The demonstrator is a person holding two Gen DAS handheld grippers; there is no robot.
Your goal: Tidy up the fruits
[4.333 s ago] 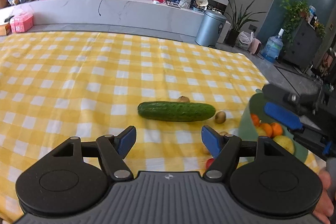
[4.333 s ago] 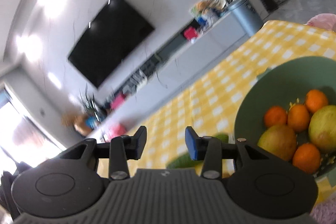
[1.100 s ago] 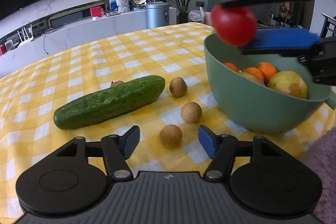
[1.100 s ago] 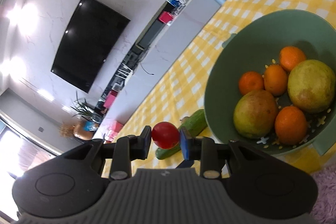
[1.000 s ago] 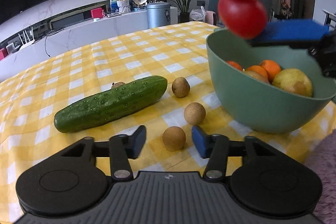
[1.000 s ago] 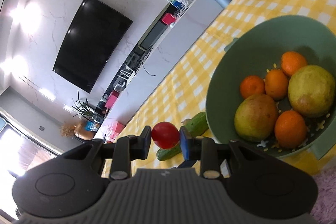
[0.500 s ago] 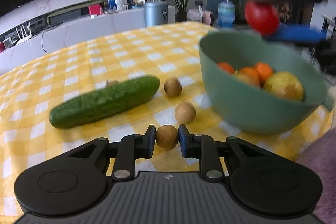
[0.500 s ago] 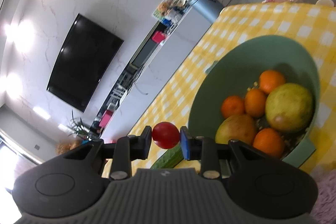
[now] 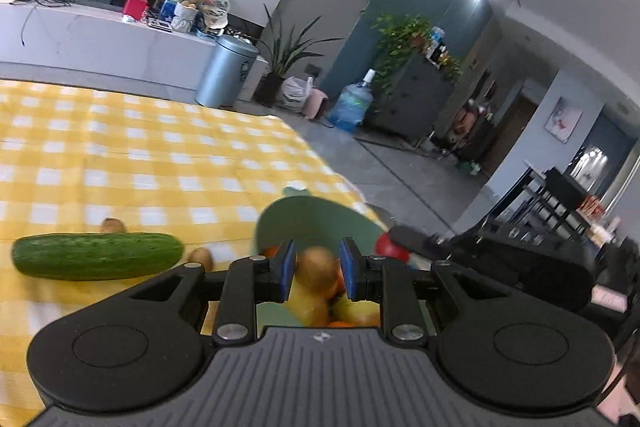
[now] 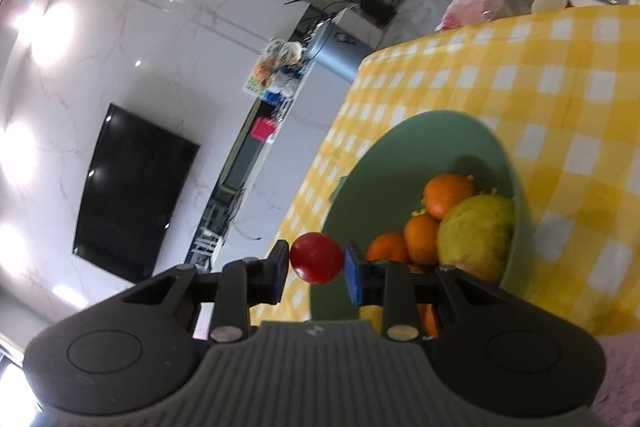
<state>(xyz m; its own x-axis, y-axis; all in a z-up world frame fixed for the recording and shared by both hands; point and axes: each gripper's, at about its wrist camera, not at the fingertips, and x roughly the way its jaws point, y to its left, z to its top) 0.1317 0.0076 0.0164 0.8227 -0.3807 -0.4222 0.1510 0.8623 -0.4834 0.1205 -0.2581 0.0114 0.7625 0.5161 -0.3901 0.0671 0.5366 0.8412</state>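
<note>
A: Left wrist view first. Left gripper [image 9: 315,269] pinched tight on a small brown round fruit [image 9: 316,264], blue pads touching both sides. It's held up over the green bowl [image 9: 280,217], near the rim on the cucumber side. Fruit is blurred, can't name it.

B: What's in the bowl from here?

A: Mostly hidden behind the fingers. Bits of orange and yellow-green fruit under the held one. Beside the bowl, on the yellow checked cloth [image 9: 120,147]: cucumber [image 9: 96,255] lying flat, one brown fruit [image 9: 201,255] between the cucumber tip and the bowl, another brown fruit [image 9: 112,225] just behind the cucumber.

B: Other tool visible?

A: Yes, right gripper [image 9: 394,245] on the far side of the bowl from the cucumber, red tomato [image 9: 390,246] showing at its tip, above the rim.

B: Right wrist view?

A: Right gripper [image 10: 316,265] narrowly closed on the tomato [image 10: 316,257], both pads against it. Tomato hangs above the bowl [image 10: 400,139] rim, at the near edge. Inside the bowl: three oranges [image 10: 420,239] clustered against a big yellow-green fruit [image 10: 476,233], all touching. Cloth [image 10: 560,87] runs beyond the bowl.
</note>
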